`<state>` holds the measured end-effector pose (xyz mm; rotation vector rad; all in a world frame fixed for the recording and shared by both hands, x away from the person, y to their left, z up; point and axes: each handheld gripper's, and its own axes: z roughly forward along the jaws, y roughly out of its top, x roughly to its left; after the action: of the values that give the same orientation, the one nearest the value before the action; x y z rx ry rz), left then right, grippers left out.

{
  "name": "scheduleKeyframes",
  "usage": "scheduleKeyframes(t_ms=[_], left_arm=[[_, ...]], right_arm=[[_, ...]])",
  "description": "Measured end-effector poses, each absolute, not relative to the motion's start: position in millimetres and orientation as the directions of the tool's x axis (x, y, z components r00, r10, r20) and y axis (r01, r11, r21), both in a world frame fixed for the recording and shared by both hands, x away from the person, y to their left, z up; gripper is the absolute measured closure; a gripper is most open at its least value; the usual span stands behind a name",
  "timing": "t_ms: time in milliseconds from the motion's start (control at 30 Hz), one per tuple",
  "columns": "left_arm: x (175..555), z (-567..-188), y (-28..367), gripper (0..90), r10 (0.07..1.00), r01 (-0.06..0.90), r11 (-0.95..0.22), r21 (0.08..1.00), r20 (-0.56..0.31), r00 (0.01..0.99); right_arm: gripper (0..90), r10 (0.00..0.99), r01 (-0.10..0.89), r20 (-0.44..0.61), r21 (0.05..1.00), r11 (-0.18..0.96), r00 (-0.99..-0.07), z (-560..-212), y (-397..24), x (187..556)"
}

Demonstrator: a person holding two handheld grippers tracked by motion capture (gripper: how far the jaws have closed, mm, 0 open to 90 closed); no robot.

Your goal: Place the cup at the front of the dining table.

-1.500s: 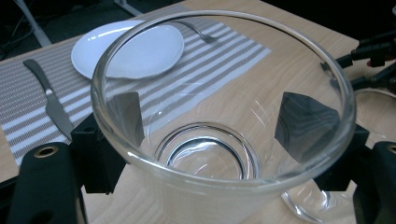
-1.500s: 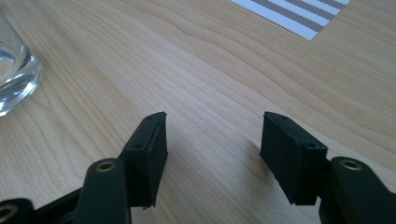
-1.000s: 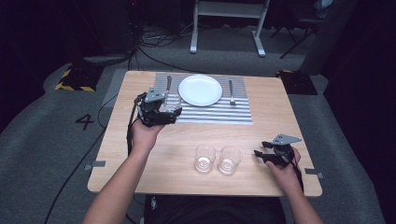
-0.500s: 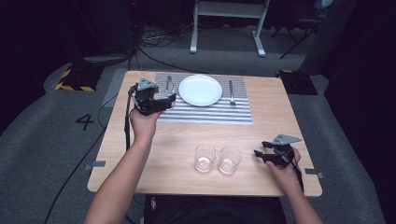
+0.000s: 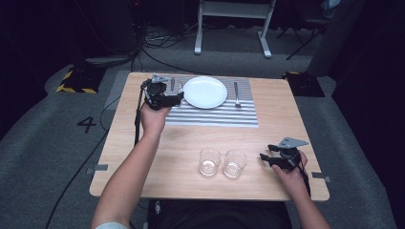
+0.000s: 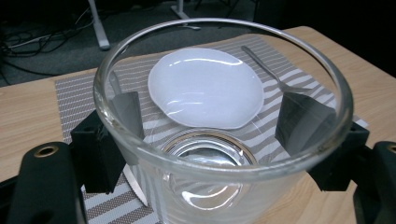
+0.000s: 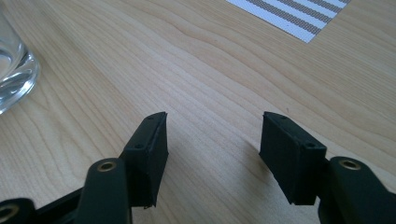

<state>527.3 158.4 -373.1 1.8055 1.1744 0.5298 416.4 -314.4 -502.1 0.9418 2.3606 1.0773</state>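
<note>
Clear glass tumbler (image 6: 219, 154) is clamped in the left gripper (image 5: 162, 95) beside the white plate (image 5: 205, 92) — right gripper (image 5: 276, 159) rests on the worktop (image 5: 191, 138), jaws apart.

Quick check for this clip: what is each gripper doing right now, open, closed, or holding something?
Left gripper: closed on a clear glass, jaws on either side of it.
Right gripper: open, nothing between the jaws, resting low over the table.

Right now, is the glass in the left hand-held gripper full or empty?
Empty. The glass, clamped in the left hand-held gripper, is clear down to its base; plate and striped placemat show through it.
</note>
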Motion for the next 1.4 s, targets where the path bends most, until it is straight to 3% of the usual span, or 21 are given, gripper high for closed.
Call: scheduleKeyframes(t_ms=[333,600,1133,1400], left_arm=[[558.9,-387.1,147.6,20.3,0.893,0.559,-0.171,0.812,-0.112,0.436],[579.2,-412.5,149.9,20.3,0.897,0.673,-0.146,0.725,-0.189,0.398],[600.8,-440.6,136.1,20.1,0.893,0.73,-0.28,0.624,-0.109,0.436],[603.9,-448.8,129.7,20.0,0.899,0.74,-0.284,0.609,-0.098,0.426]], right_arm=[[42.5,0.712,0.423,-0.054,0.772,0.475,-0.7,-502.2,-314.1,416.5],[42.4,0.709,0.418,-0.061,0.771,0.481,-0.703,-502.1,-314.2,416.4],[42.4,0.709,0.42,-0.058,0.77,0.48,-0.703,-502.0,-314.4,416.6],[42.4,0.712,0.422,-0.057,0.772,0.476,-0.699,-502.1,-313.8,416.2]])
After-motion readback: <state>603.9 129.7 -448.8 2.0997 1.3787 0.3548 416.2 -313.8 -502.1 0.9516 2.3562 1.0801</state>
